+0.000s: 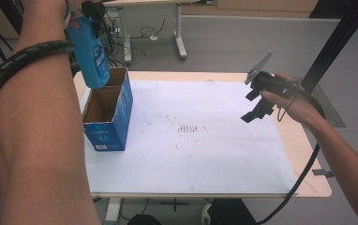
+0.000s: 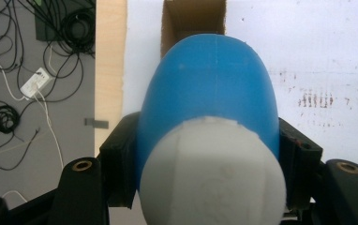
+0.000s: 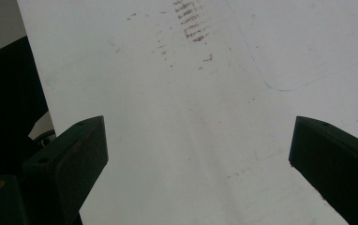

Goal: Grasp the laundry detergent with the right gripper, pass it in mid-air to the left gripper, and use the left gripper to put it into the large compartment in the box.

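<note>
A blue bottle with a white cap hangs bottom-down above the open blue cardboard box at the table's left. My left gripper is shut on the bottle near its cap end. In the left gripper view the bottle sits between the black jaws, its white cap toward the camera and the box opening beyond it. My right gripper hovers open over the right side of the white sheet; in the right gripper view its fingers stand wide apart with nothing between them.
A white sheet with reddish-brown smudges covers most of the wooden table. Cables lie on the grey floor left of the table. A black post rises at the far right.
</note>
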The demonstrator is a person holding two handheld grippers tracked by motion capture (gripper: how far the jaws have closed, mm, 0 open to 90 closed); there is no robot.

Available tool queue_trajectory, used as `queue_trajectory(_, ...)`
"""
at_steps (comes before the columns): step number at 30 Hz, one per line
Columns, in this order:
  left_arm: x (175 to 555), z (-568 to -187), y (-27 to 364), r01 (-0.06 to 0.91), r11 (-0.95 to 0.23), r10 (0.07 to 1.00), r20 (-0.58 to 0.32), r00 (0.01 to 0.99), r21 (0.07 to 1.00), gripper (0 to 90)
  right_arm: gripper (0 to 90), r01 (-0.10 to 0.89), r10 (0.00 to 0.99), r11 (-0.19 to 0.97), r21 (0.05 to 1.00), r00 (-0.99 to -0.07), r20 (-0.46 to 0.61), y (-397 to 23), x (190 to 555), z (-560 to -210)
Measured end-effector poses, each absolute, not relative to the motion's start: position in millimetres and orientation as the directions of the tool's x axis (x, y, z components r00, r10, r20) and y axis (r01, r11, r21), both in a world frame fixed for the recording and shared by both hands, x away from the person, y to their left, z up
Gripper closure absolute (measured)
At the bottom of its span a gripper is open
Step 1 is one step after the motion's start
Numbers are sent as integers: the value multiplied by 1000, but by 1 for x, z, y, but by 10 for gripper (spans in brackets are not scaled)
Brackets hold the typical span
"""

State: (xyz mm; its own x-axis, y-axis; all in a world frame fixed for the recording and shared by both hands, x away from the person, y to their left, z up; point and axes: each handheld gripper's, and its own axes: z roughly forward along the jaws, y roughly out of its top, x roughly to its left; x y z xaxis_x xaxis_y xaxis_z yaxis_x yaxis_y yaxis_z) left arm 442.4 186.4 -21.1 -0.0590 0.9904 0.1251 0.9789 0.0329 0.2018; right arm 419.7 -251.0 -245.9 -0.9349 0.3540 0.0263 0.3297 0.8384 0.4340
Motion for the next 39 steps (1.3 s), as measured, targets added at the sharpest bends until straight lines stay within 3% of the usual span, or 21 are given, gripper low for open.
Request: queue_trajectory(39,441,-42,209,976,75,988,115,-100,203,370,50,330,364,848,415,-931,-4,-252,418,-242)
